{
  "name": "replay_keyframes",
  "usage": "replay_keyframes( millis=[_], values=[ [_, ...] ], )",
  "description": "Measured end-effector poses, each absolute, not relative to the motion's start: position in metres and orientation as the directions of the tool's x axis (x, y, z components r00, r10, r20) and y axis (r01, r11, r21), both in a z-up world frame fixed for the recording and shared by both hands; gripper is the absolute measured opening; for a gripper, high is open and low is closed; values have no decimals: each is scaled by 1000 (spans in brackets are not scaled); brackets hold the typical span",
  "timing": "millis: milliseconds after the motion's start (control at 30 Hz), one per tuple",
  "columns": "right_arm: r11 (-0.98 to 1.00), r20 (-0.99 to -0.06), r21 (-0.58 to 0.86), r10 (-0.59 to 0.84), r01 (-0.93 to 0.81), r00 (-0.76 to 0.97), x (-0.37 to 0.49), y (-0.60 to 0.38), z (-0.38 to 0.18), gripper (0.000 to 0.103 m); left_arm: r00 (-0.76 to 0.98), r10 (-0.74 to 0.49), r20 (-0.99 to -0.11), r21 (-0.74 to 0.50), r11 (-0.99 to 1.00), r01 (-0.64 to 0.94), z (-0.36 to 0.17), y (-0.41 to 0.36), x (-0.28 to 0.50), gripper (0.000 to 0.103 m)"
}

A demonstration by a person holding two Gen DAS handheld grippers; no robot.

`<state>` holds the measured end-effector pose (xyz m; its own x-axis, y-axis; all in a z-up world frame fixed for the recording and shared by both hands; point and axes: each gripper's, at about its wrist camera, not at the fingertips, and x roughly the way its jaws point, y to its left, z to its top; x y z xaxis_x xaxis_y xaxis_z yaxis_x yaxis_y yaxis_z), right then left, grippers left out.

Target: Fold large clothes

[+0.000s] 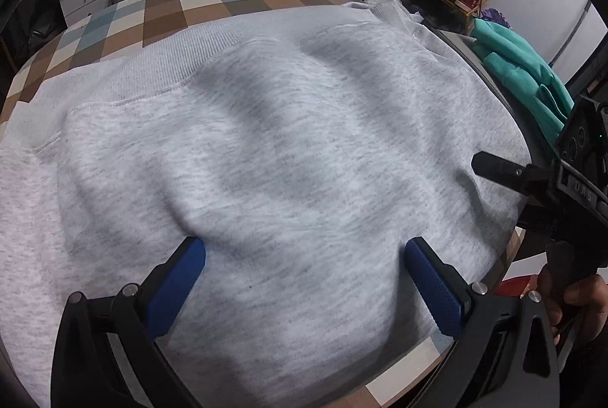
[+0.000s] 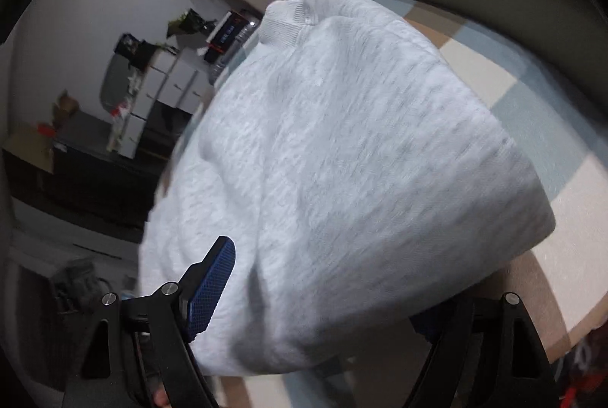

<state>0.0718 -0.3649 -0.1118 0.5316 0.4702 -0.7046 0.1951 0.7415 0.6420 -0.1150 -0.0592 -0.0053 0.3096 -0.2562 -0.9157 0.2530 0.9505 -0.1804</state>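
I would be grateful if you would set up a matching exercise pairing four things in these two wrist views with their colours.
Things:
1. sweatshirt
2. table cover
3. garment on the chair
4. pads of the left gripper

Colours:
A. blue
B. light heather grey
C. teal green
D. brown, cream and blue-grey checks

Pairs: 1-B, 2-D, 3-C, 4-A
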Motion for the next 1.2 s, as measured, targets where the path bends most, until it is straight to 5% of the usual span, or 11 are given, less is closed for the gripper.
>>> replay_keyframes(
  millis=[167, 233, 333, 567, 733, 833, 967, 1200],
  values=[
    [759, -749, 597, 410, 261, 521, 73, -364, -107, 80, 319, -251, -914, -174, 953, 250, -5, -60, -117, 102],
    [794, -765, 551, 356, 258, 538, 71, -366, -104, 46, 324, -255, -911, -178, 952, 250, -5, -58, -117, 102],
    [785, -682, 594, 376, 175, 628, 60, -375, -90, 27, 319, -272, -908, -197, 949, 247, -5, -55, -116, 102],
    [823, -515, 560, 435, -94, 739, 35, -356, -43, 23, 316, -262, -912, -185, 949, 254, -5, -57, -117, 102],
    [781, -677, 604, 398, 159, 620, 63, -379, -83, 37, 324, -238, -916, -154, 952, 264, -5, -61, -119, 102],
    [674, -652, 695, 446, 249, 613, 65, -398, -107, 43, 316, -249, -916, -167, 950, 264, -4, -59, -118, 102],
    [730, -693, 634, 387, 257, 608, 72, -397, -106, 56, 315, -247, -916, -162, 948, 273, -4, -60, -118, 102],
    [837, -631, 539, 325, 97, 704, 67, -371, -65, 27, 324, -289, -901, -190, 934, 303, 18, -55, -121, 102]
  ],
)
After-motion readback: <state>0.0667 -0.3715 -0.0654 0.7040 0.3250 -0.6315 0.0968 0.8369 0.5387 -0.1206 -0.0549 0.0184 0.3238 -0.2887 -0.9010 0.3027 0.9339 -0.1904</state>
